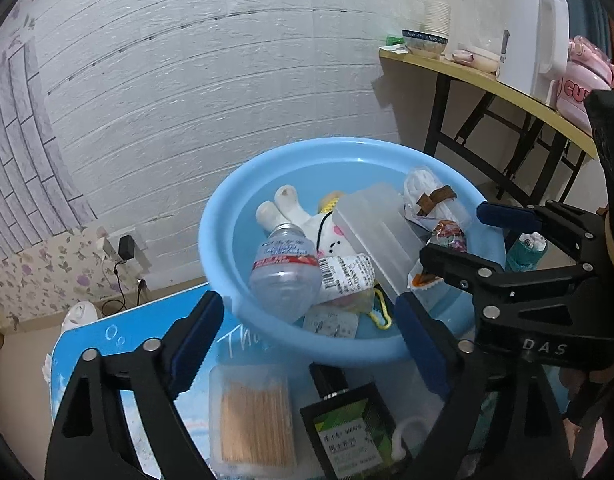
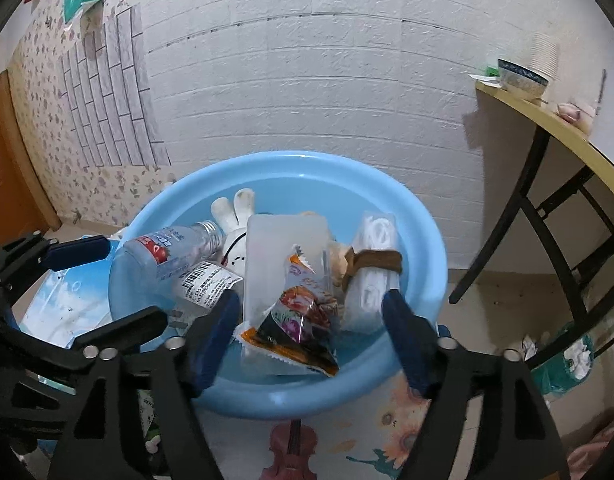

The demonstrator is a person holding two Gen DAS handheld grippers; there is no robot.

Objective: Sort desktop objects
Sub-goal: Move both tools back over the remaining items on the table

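Note:
A light blue basin point(image 1: 227, 216) point(image 2: 427, 240) holds a clear plastic bottle point(image 1: 285, 272) point(image 2: 167, 248), a white plush rabbit point(image 1: 283, 208) point(image 2: 235, 216), a frosted plastic box point(image 1: 379, 232) point(image 2: 283, 256), a snack packet point(image 2: 299, 320) and a white bundle with a brown band point(image 2: 373, 264). My left gripper point(image 1: 311, 332) is open and empty above the basin's near rim. A box of toothpicks point(image 1: 253, 416) and a green-labelled black box point(image 1: 347, 436) lie below it on the table. My right gripper point(image 2: 311, 320) is open and empty over the snack packet.
A small violin figure point(image 2: 291, 452) lies on the table in front of the basin. A yellow folding table point(image 1: 507, 88) at the right carries a white kettle point(image 1: 531, 40), a bowl and cups. A brick-pattern wall stands behind.

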